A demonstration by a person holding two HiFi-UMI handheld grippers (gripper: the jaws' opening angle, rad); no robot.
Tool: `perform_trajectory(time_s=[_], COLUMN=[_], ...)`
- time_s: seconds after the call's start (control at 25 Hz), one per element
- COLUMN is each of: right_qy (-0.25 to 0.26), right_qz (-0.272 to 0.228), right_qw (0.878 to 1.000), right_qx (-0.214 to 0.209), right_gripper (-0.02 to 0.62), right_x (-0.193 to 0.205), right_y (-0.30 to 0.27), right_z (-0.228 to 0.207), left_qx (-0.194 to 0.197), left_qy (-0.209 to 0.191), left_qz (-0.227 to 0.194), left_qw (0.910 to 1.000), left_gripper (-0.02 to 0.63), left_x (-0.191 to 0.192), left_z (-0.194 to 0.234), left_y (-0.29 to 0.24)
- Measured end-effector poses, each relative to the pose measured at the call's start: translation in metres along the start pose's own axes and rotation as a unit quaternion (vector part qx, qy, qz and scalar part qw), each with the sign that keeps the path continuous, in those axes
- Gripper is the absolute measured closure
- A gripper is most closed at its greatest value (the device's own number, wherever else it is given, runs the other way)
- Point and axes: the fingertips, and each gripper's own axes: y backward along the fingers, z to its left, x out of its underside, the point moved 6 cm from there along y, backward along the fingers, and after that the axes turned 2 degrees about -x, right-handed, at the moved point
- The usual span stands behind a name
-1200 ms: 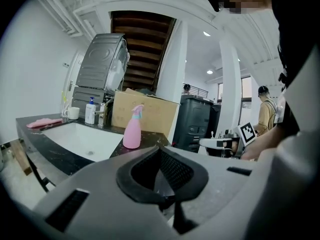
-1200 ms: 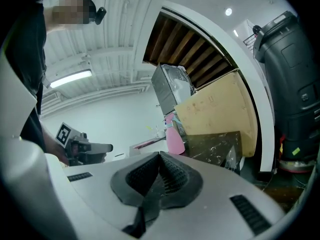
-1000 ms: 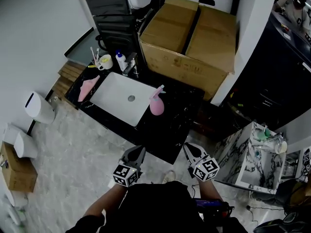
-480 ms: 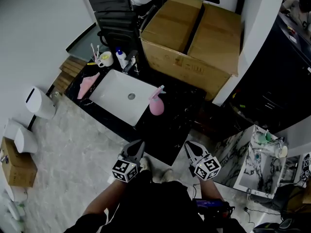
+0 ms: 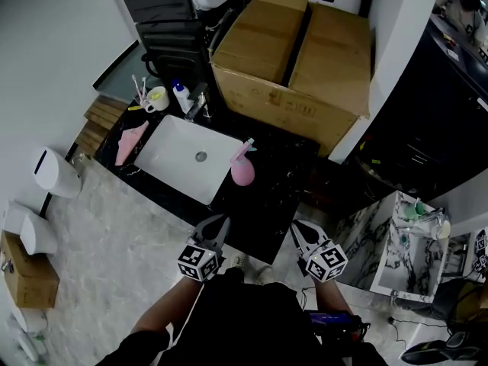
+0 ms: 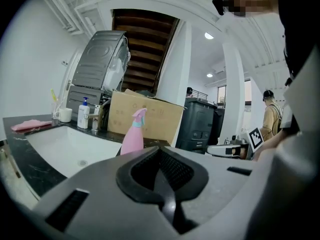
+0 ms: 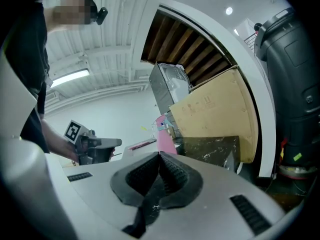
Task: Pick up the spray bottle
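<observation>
A pink spray bottle (image 5: 242, 168) with a pale trigger head stands upright on the black counter (image 5: 267, 204), just right of the white sink (image 5: 183, 158). It also shows in the left gripper view as the pink spray bottle (image 6: 133, 134) and partly in the right gripper view as the spray bottle (image 7: 164, 136). My left gripper (image 5: 214, 229) is shut and empty, short of the counter's near edge. My right gripper (image 5: 300, 232) is shut and empty too, beside it on the right. Both point toward the counter, well apart from the bottle.
A large cardboard box (image 5: 293, 59) sits behind the counter. A soap dispenser (image 5: 181, 96), a cup with toothbrushes (image 5: 155, 96), a faucet (image 5: 200, 105) and a pink cloth (image 5: 130, 139) surround the sink. A marble-patterned stand (image 5: 396, 242) is at the right; a white bin (image 5: 53, 172) at the left.
My left gripper has drifted slightly toward the counter. The head camera view has shifted a little, so the counter and box sit lower and more to the left. The right gripper has held still.
</observation>
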Motion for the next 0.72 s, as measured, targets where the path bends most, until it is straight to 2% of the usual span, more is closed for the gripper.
perform_trajectory(time_s=[0.72], right_qy=[0.005], right_qz=[0.005], right_qw=[0.999], right_qx=[0.037], right_gripper=[0.569], right_x=[-0.019], right_y=[-0.043], right_z=[-0.017], left_qx=[0.034], left_qy=[-0.012], left_qz=[-0.003], left_qw=[0.9994], left_gripper=[0.595], left_x=[-0.031], left_z=[0.051], left_y=[-0.065])
